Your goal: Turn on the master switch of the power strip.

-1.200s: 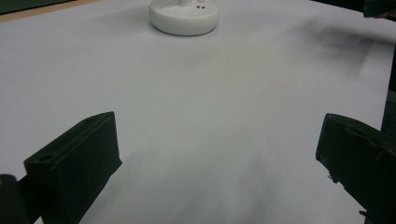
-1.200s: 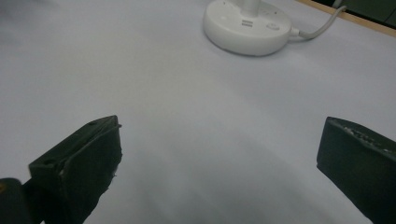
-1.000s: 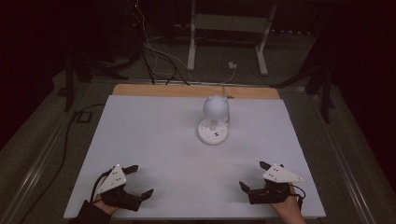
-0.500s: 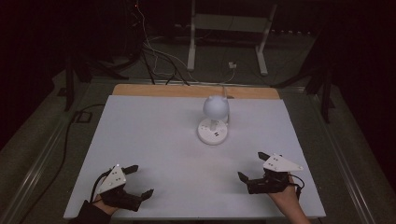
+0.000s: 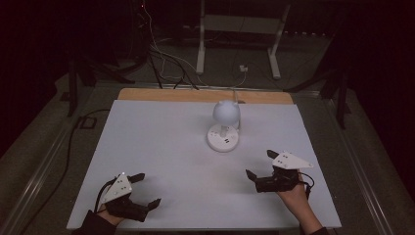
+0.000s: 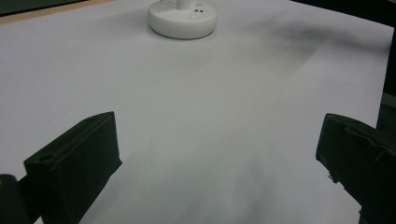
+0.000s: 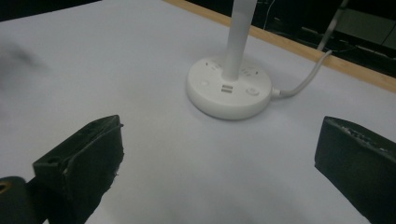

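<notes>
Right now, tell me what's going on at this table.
A person sits at a white table with a two-jaw gripper in each hand. The left gripper and the right gripper are both open and hold nothing, low near the table's near edge. Between and beyond them stands a small white desk lamp with a round base and a globe-like head, its cord running off the far side. The right gripper is the nearer to it; neither touches it.

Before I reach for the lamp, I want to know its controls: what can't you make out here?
- Lamp: in the right gripper view the top edge cuts off the head; only base and stem show.
- Button markings: too small and blurred in every view.
- Cord: runs past the table's far edge into darkness; plug unseen.
</notes>
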The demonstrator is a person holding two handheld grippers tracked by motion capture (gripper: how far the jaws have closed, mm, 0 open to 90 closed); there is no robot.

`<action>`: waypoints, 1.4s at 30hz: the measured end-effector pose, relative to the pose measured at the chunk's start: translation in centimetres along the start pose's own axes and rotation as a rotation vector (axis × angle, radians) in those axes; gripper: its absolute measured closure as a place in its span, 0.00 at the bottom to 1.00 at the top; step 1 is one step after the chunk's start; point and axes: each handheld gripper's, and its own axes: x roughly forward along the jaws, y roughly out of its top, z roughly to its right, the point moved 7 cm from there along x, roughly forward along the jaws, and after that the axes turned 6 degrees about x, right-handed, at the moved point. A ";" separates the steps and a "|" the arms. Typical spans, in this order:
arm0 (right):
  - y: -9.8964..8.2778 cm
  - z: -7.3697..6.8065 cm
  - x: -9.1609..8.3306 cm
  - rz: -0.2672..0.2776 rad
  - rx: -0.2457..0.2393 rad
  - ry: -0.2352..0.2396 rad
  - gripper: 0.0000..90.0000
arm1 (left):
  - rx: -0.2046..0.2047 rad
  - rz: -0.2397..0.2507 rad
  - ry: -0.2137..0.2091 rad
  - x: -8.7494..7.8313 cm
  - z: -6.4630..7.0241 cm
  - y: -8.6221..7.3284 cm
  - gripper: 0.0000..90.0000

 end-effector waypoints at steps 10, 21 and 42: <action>1.4 0.7 1.8 -0.006 0.002 0.007 0.01 | -0.001 0.002 0.002 0.0 0.0 0.0 0.00; 2.3 0.8 4.3 -0.019 0.009 0.028 0.01 | -0.006 0.005 -0.004 0.0 -0.1 0.0 0.00; 3.9 1.9 8.6 -0.048 0.033 0.038 0.01 | -0.005 0.007 -0.008 -0.1 -0.1 0.0 0.00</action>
